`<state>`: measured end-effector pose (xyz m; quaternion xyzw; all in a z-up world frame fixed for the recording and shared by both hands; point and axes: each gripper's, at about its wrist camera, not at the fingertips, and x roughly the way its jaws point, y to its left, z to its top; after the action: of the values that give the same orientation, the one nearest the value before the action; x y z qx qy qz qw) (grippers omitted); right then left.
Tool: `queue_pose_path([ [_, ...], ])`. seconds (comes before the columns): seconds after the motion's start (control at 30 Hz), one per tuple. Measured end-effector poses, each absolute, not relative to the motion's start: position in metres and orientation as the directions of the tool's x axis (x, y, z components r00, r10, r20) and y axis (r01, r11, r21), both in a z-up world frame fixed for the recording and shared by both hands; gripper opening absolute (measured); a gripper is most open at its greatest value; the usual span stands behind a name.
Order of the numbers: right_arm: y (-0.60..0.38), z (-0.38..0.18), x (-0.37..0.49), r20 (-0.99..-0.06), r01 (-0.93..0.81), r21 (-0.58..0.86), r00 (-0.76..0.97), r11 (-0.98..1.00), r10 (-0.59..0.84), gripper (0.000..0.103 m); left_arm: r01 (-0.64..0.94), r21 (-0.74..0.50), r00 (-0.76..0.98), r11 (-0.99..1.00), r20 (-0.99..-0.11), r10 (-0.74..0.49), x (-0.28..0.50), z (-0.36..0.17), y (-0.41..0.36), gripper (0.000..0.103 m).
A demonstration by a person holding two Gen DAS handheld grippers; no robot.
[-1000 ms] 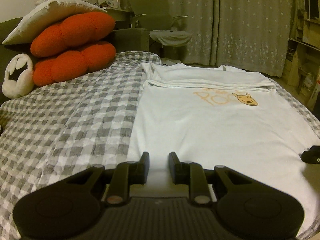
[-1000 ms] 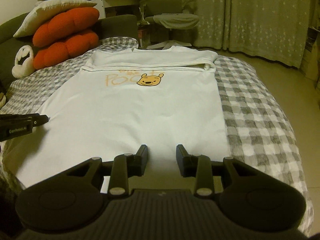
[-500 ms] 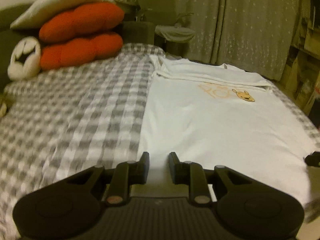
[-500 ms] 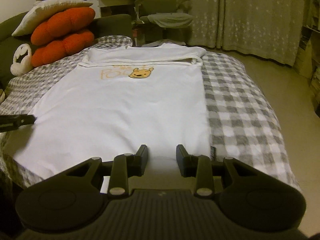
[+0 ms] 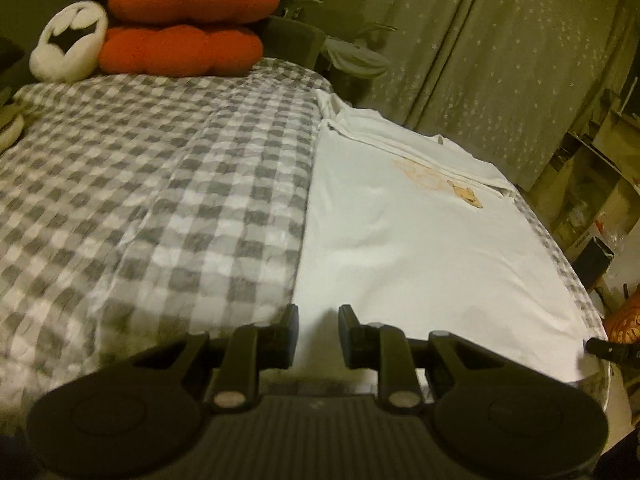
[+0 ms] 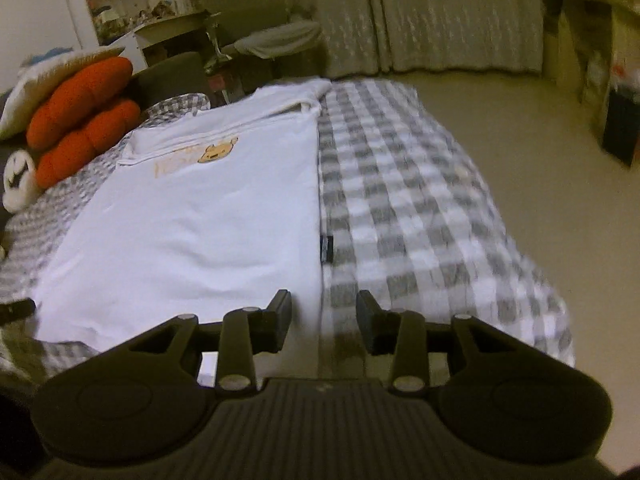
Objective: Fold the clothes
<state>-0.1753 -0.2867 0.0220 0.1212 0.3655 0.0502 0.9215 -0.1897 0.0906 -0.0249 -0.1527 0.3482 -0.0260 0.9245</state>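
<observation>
A white t-shirt (image 5: 420, 248) lies flat on the checkered bed (image 5: 160, 200). The left gripper (image 5: 318, 330) and right gripper (image 6: 323, 320) each hover with jaws parted and empty over a near corner.

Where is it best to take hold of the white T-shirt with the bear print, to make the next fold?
Probably the two near hem corners of the white bear-print T-shirt. It lies flat on the grey checked bedspread, top part already folded over. The left gripper is open at the shirt's left edge, the right gripper open at its right edge; each can come in low from the near side.
</observation>
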Motion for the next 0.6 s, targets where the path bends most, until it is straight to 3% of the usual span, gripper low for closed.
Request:
queue_pose_path([
  [0.1,-0.289,0.021,-0.18,-0.665,-0.001,0.316,0.713,0.949,0.223,0.04,-0.055,-0.313,0.753,0.948,-0.637,-0.166,-0.193,-0.027,0.093,0.022],
  [0.4,-0.283,0.019,-0.189,-0.681,0.011,0.307,0.702,0.952,0.211,0.035,-0.06,-0.331,0.73,0.942,-0.658,-0.184,-0.186,-0.034,0.095,0.022],
  [0.43,-0.283,0.019,-0.189,-0.681,0.012,0.304,0.702,0.953,0.209,0.03,-0.053,-0.32,0.73,0.946,-0.659,-0.182,-0.186,-0.034,0.093,0.022],
  [0.47,-0.283,0.019,-0.188,-0.682,0.012,0.301,0.702,0.954,0.206,0.025,-0.044,-0.307,0.731,0.951,-0.659,-0.179,-0.186,-0.034,0.09,0.015],
  [0.5,-0.283,0.019,-0.188,-0.682,0.013,0.297,0.702,0.955,0.203,0.01,-0.035,-0.294,0.731,0.955,-0.659,-0.177,-0.186,-0.034,0.088,0.005],
  [0.6,-0.284,0.022,-0.191,-0.664,0.011,0.301,0.72,0.954,0.201,0.008,0.004,-0.243,0.744,0.97,-0.647,-0.165,-0.187,-0.03,0.078,0.004],
])
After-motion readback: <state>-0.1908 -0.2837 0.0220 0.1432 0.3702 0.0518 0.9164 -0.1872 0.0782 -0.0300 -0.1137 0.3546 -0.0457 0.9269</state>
